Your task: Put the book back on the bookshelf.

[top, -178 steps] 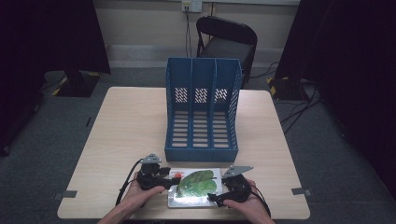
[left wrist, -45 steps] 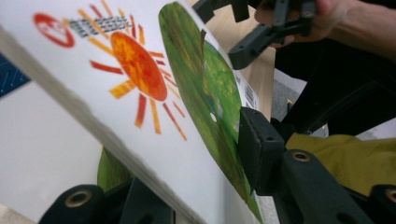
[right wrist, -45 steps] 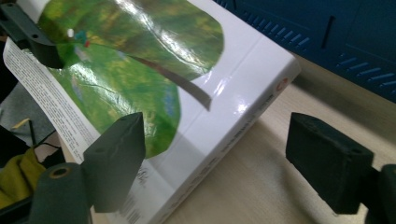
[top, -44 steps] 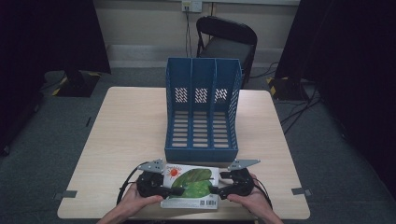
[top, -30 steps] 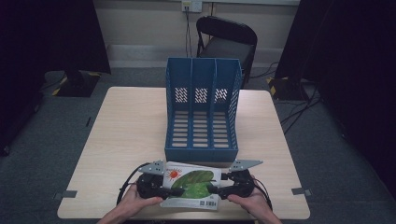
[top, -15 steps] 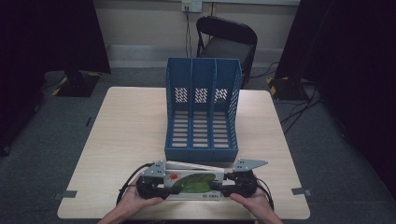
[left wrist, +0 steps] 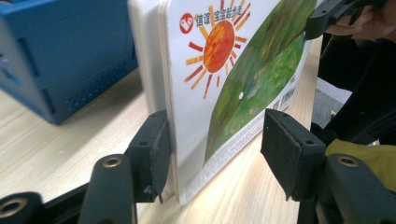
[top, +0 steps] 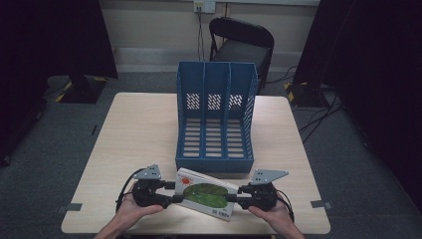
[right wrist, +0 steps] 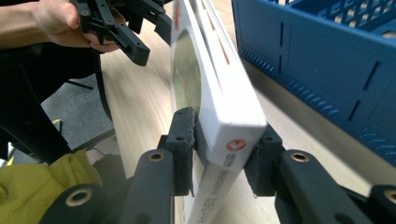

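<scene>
Counter (top: pixel 139 139): pale wood, carries everything here
File rack (top: pixel 215 119): blue, three open slots, standing just behind the book
Chair (top: pixel 241 42): dark, beyond the counter's far edge
Book (top: pixel 206 194): sun and green leaf cover, near front edge, tilted up on its long edge
Left gripper (top: pixel 171 193): hand low at front, jaws partly open astride the book's end, one pad touching
Right gripper (top: pixel 234 195): jaws clamped on the book's spine end
</scene>
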`<state>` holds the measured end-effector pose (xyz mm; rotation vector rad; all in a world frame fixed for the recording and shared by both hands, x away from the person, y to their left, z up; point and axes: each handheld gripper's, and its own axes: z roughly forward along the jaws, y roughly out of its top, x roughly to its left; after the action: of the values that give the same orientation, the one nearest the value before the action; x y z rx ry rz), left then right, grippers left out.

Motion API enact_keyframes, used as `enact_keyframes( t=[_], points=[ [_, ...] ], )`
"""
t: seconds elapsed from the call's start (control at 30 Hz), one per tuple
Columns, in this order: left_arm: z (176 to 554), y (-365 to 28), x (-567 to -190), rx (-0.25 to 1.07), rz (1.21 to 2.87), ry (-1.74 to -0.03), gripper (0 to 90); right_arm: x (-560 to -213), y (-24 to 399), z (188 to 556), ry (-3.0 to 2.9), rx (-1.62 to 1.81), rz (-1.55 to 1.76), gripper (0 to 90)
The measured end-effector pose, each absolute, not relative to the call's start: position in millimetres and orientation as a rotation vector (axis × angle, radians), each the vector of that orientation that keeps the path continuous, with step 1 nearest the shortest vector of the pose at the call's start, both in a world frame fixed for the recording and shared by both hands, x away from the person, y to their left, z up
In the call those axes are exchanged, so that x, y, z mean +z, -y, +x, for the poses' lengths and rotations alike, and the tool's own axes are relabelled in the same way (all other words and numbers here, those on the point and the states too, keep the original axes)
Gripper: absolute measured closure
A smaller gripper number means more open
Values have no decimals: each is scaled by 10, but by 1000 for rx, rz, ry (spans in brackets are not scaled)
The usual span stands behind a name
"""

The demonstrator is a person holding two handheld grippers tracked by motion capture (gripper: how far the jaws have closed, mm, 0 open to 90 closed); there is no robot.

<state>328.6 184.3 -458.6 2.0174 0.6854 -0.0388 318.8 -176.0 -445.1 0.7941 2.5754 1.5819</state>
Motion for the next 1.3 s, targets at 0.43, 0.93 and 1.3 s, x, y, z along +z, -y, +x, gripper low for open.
enact_keyframes(
  t=[0.43, 0.93, 1.3],
  points=[
    [3338, -1782, -4675, -51, 2099, -719, 347, -4418, 1740, 3122, -2589, 1645, 725, 737],
    [3337, -1667, -4771, -18, 2208, -692, 463, -4636, 1409, 2998, -2740, 1511, 614, 578],
    [3361, -1640, -4795, -6, 2198, -707, 472, -4724, 1242, 3041, -2675, 1507, 671, 674]
  ],
)
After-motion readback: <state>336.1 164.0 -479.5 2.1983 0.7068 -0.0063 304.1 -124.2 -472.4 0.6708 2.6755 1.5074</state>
